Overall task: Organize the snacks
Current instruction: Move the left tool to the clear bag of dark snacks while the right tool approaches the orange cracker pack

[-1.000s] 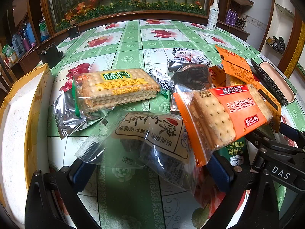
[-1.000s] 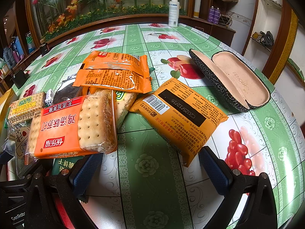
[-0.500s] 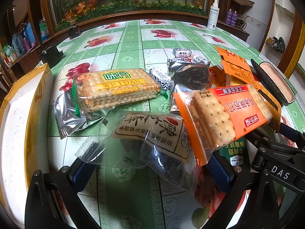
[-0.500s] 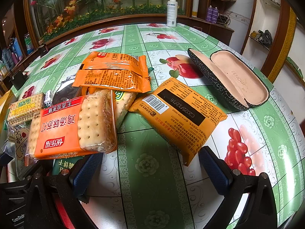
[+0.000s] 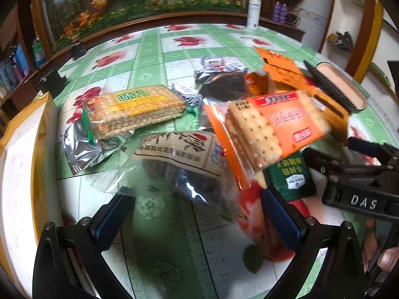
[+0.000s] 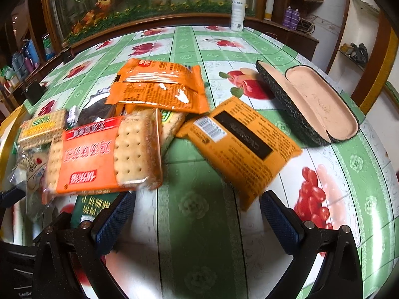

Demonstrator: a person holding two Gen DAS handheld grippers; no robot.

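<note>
Nothing looks sorted yet: the snacks lie in one loose, overlapping heap on the fruit-patterned tablecloth (image 6: 199,224). In the left wrist view, the left gripper (image 5: 197,214) hovers low at the bottom centre of the frame with its jaws wide apart and nothing between them, its tips just short of a clear bag of dark snacks (image 5: 179,159). Above that bag, at centre left, sits a yellow-labelled cracker pack (image 5: 134,109) lying partly on a silver wrapper (image 5: 82,152); at centre right an orange cracker pack (image 5: 269,129) rests on top of a green packet (image 5: 291,174). In the right wrist view, the right gripper (image 6: 197,219) is also spread open and empty at the bottom centre, with an orange-yellow barcode packet (image 6: 239,144) just ahead of its right finger and two orange wrappers (image 6: 159,87) further up. An open glasses case (image 6: 314,102) lies at the right, apart from the heap. My judgement is that the task is at its very beginning, with every packet left to gather; no destination container is clearly identifiable.
</note>
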